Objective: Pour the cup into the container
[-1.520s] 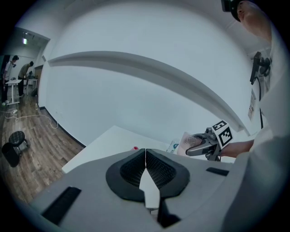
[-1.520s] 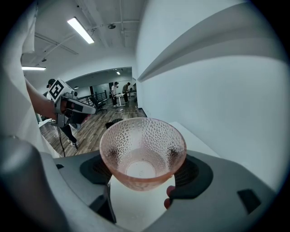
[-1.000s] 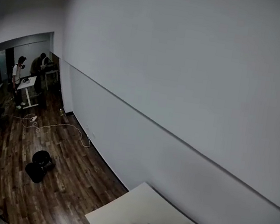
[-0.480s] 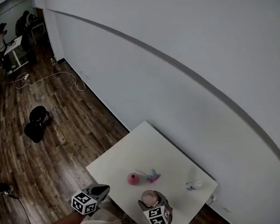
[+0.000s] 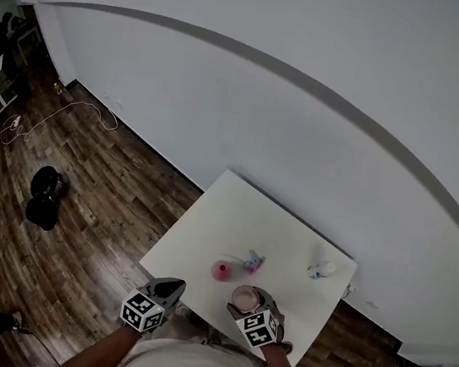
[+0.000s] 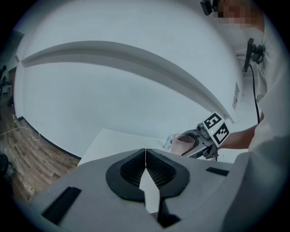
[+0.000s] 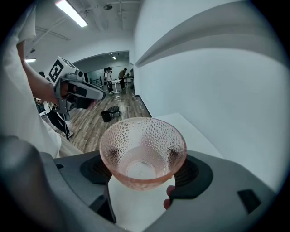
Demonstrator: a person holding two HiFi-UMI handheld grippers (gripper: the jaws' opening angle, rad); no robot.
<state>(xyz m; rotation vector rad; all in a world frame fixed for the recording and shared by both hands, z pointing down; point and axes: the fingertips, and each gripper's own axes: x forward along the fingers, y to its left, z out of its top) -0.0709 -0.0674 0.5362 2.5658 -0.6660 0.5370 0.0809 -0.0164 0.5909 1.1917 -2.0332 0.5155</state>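
While the left gripper (image 6: 145, 156) sits closed, the right gripper (image 7: 144, 173) pinches a pink, perhaps glass cup (image 7: 142, 147).

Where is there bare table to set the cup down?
Widest bare patch: the far half of the white table, from its far corner to the pink round object. A narrower gap lies between the blue-and-pink object and the small white item. Crowded: near edge, around the right gripper and cup.
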